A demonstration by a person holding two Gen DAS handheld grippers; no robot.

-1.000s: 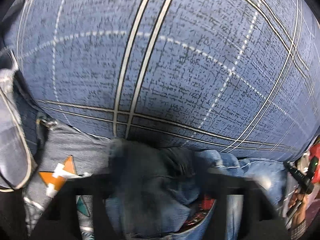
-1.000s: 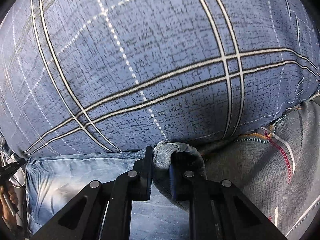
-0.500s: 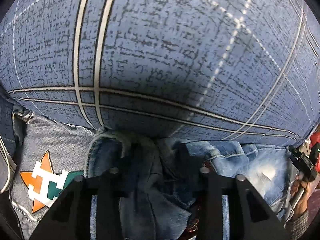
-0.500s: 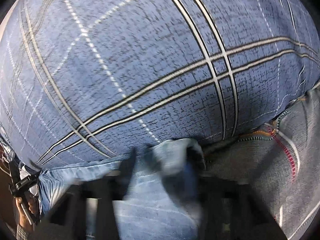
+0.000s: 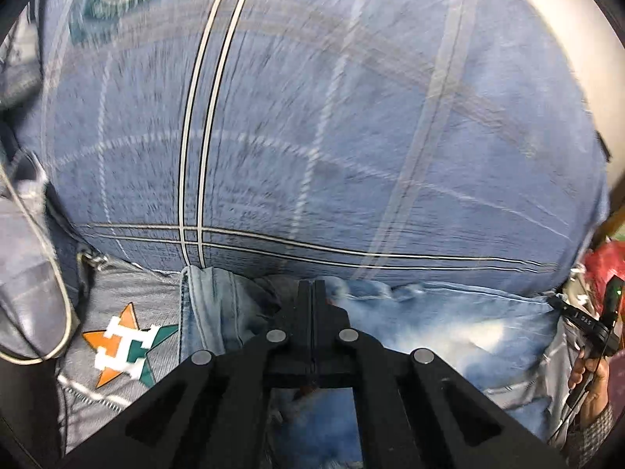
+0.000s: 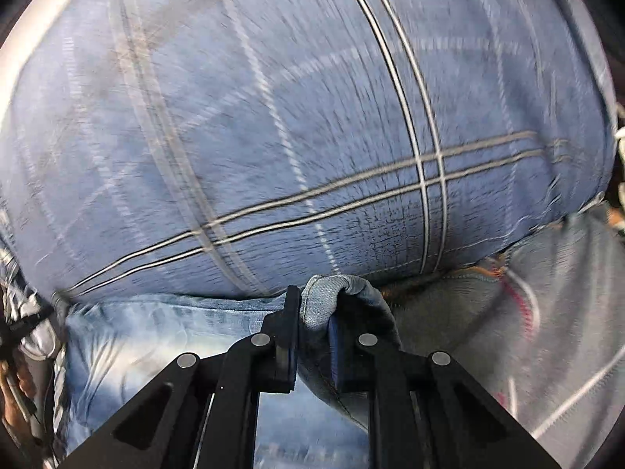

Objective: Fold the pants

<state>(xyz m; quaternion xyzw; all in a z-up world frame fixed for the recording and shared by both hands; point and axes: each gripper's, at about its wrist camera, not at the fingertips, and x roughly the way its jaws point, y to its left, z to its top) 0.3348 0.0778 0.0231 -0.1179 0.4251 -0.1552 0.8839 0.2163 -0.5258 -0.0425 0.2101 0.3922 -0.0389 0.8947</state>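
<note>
While most of the left wrist view is smeared by motion blur, the left gripper [image 5: 314,293] shows sharply at the bottom, its two black jaws pressed flat together with no cloth visible between their tips. Light-blue denim jeans [image 5: 449,328] lie bunched just under and on both sides of it, one hemmed edge [image 5: 203,305] standing to the left of the jaws. Beyond the jeans spreads a blue plaid bedsheet [image 5: 312,136] with paired white lines. Left of the denim lies a grey garment [image 5: 129,293] bearing an orange, white and green star logo [image 5: 125,346]. At the far right edge the other hand [image 5: 591,371] grips a black handle.

Seen from the right wrist, the right gripper [image 6: 314,316] has its jaws a little apart and pinching a thick rolled fold of the jeans [image 6: 328,297], which bulges up above the fingertips and drapes over the right finger. More of the pale denim [image 6: 156,336] stretches away to the left along the edge of the plaid bedsheet [image 6: 273,117]. To the right of the pinched fold lies grey fabric [image 6: 547,293] with red and white stitching, blurred.
</note>
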